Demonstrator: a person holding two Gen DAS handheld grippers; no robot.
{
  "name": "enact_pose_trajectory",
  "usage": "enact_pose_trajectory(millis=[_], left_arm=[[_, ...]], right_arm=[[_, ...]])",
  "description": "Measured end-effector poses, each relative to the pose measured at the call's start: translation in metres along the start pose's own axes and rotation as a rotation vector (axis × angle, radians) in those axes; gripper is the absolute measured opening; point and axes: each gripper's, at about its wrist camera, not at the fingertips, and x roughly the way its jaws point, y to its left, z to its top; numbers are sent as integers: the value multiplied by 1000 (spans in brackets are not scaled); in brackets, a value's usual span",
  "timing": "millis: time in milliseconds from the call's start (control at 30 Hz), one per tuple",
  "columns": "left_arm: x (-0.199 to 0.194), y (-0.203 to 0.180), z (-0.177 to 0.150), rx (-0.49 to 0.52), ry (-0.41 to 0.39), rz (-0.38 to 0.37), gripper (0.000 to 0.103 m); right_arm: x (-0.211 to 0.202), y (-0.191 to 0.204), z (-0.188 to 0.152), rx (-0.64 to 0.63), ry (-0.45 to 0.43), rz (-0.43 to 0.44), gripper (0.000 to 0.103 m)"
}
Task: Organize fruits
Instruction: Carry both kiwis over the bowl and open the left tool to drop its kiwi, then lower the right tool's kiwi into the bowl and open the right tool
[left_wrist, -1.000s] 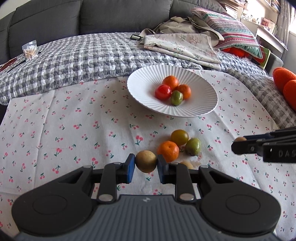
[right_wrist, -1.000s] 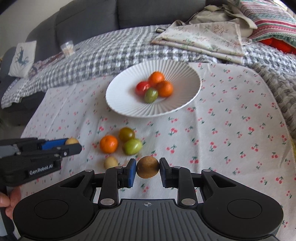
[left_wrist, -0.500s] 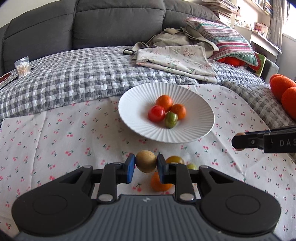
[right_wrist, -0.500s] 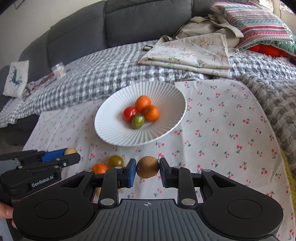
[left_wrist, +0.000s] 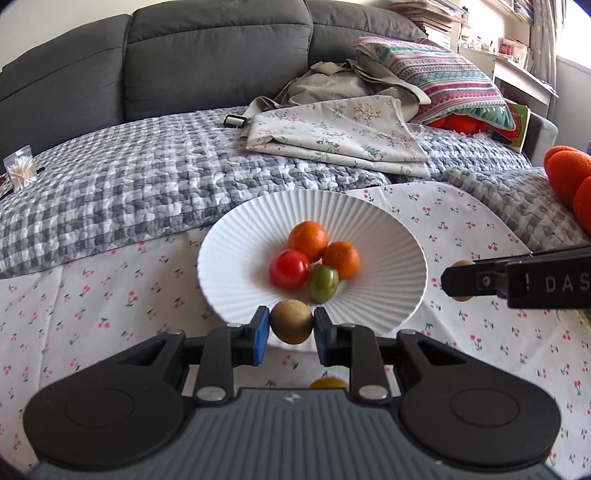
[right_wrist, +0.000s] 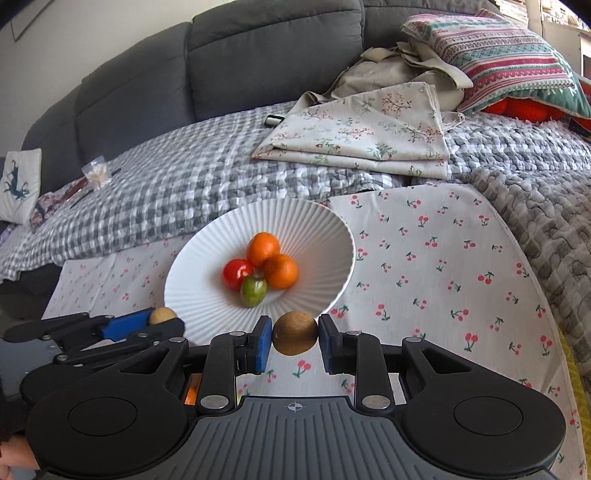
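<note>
Fruit clamped in both grippers: left gripper (left_wrist: 291, 329) shut on a tan fruit (left_wrist: 291, 321), right gripper (right_wrist: 294, 340) shut on a kiwi (right_wrist: 295, 333), each held at the near rim of the plate (left_wrist: 388, 229), not yet over its middle. Best carried further in over the dished centre, lowered close beside the red, green and orange fruit (left_wrist: 314, 256), then jaws eased apart gently, one gripper at a time, lest anything roll off or the tips collide.
</note>
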Motion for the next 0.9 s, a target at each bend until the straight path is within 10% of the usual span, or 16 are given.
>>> enact_pose_trajectory(millis=[767,900], left_arm=[[39,4,-1,32,23,-8,25],[36,9,2,9,25,-17,39]], right_arm=[[50,6,6,-29,34,-25,27],[47,4,8,-16,28,-29,29]])
